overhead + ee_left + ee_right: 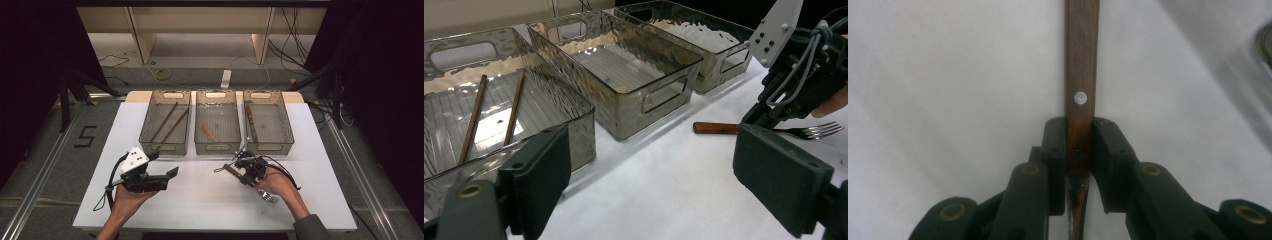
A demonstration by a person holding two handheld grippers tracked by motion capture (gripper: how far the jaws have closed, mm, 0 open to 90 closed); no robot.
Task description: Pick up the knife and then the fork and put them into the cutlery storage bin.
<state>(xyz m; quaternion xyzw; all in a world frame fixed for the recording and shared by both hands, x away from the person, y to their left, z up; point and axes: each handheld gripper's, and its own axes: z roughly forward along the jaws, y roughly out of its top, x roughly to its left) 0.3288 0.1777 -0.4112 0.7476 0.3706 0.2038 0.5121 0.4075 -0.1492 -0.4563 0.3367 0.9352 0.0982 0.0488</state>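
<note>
**Right jaws clamped, left jaws wide**

The left gripper (172,173) sits level in the person's left hand (127,196), low over the worktop, its jaws spread wide with nothing between them, pointing towards the right hand. The right gripper (234,170) is tilted downward in the right hand (275,184), pointing left and away from the person, jaws pressed tight on a narrow wooden handle (1081,95). Both forearms come in from below.
</note>
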